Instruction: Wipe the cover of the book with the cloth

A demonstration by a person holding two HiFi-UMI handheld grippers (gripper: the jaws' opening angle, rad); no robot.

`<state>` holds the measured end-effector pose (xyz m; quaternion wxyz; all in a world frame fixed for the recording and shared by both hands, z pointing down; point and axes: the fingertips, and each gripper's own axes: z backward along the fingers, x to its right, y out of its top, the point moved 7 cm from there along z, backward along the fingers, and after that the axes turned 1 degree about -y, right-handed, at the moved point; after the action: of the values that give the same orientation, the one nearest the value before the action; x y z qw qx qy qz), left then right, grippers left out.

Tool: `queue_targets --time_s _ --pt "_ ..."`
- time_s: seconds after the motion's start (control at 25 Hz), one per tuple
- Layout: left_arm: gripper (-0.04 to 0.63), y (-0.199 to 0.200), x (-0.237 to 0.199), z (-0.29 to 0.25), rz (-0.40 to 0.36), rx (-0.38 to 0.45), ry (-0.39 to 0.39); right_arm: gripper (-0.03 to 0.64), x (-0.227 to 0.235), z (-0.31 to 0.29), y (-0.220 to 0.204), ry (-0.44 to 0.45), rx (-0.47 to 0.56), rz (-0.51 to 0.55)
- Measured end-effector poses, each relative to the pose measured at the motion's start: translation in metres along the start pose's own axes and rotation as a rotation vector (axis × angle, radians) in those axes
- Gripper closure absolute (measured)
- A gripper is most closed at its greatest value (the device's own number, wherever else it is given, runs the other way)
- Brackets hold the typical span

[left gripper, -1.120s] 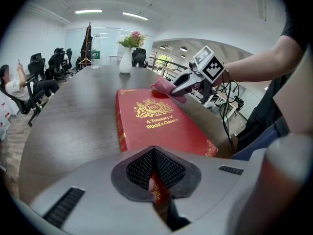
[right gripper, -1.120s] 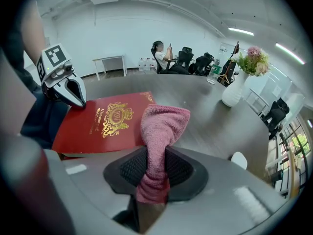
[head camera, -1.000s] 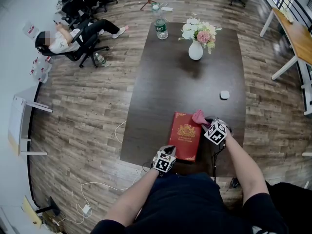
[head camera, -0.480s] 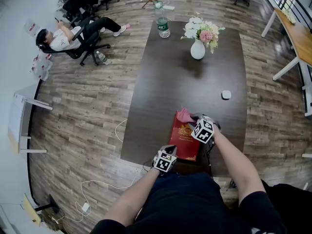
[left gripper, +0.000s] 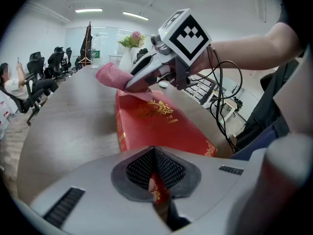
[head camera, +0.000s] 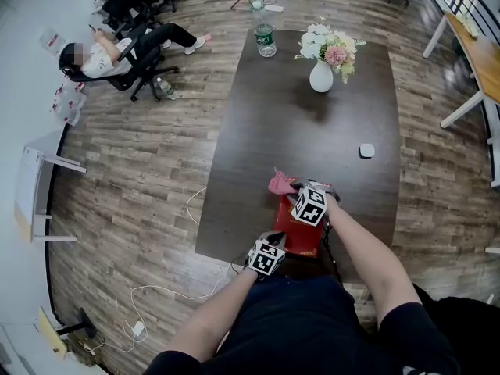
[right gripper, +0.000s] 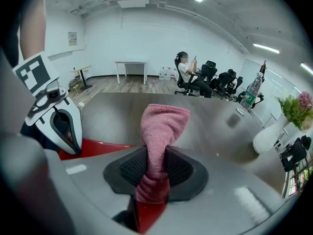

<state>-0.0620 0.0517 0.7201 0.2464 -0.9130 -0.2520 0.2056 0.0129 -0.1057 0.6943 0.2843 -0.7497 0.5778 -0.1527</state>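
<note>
A red book with gold print lies flat at the near edge of the dark table. My left gripper is shut on the book's near edge. My right gripper is shut on a pink cloth, and the cloth hangs over the book's far left corner, partly past its edge. From the left gripper view the cloth rests on the cover's far end under the right gripper.
A white vase of flowers and a water bottle stand at the table's far end. A small white object lies right of centre. A person sits in an office chair far left. Cables trail on the floor.
My right gripper has swept the pink cloth leftward across the far end of the book, from its right side to its left corner. The left gripper has kept its hold.
</note>
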Motion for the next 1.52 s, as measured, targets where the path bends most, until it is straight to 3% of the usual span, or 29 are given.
queue_targets --time_s 0.44,1.52 --pt "0.600 -0.001 0.000 0.000 0.001 -0.001 -0.006 0.509 -0.004 -0.027 0.017 0.036 -0.017 0.019" --pt "0.600 0.000 -0.001 -0.001 0.004 0.000 0.008 0.509 -0.002 -0.025 -0.008 0.032 -0.008 -0.006"
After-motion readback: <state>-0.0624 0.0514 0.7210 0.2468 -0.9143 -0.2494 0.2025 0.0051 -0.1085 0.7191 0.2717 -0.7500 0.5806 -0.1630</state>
